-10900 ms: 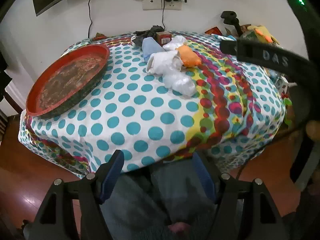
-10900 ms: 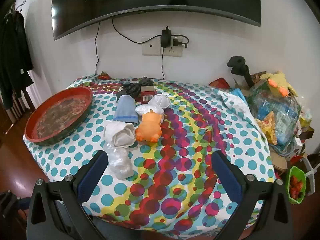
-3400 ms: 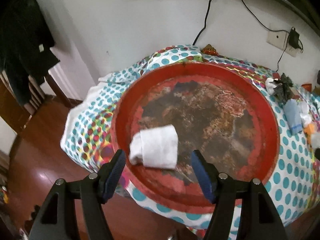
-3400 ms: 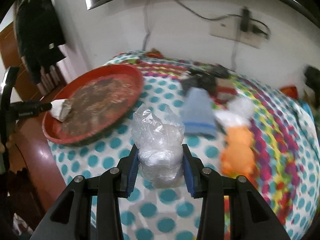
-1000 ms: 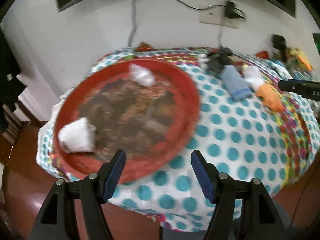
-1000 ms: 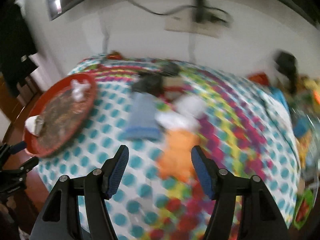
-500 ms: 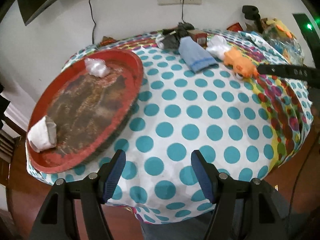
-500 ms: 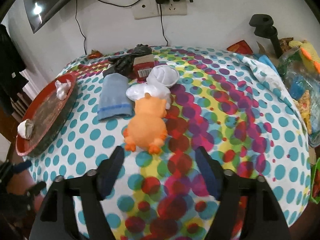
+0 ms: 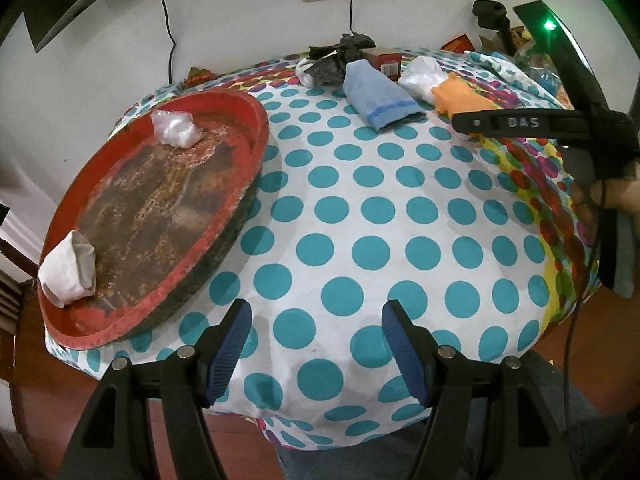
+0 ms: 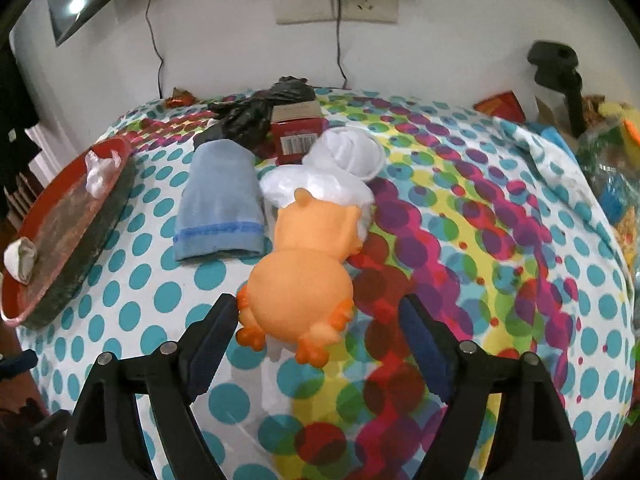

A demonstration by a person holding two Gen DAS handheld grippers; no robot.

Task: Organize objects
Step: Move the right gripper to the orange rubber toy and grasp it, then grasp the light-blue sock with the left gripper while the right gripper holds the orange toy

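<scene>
While its blue pads stand wide apart with nothing pressed between them, the right claw (image 10: pixel 314 330) hangs over the bench (image 10: pixel 460 240), its jaws having just been closing a little; the orange toy animal (image 10: pixel 300 280) lies between and just beyond the tips, untouched by the pads. Against the toy's head sit a clear plastic bag (image 10: pixel 316 188) and a rolled white cloth (image 10: pixel 352 152); beside them to the left lies a folded blue cloth (image 10: pixel 220 208), and behind it a crumpled black bag (image 10: pixel 256 114) and a red box (image 10: pixel 298 130) whose white barcode label is too small to read. The left claw (image 9: pixel 316 344) is likewise open and empty above the dotted tablecloth (image 9: pixel 360 208) near the bench's front edge. To its left stands the red tray (image 9: pixel 168 292), holding a rolled white cloth bundle (image 9: pixel 68 268) at its near rim and a crumpled plastic bag (image 9: pixel 174 128) at its far side. In the left wrist view the right tool's black arm (image 9: pixel 520 123) bears the white letters "DAS".
</scene>
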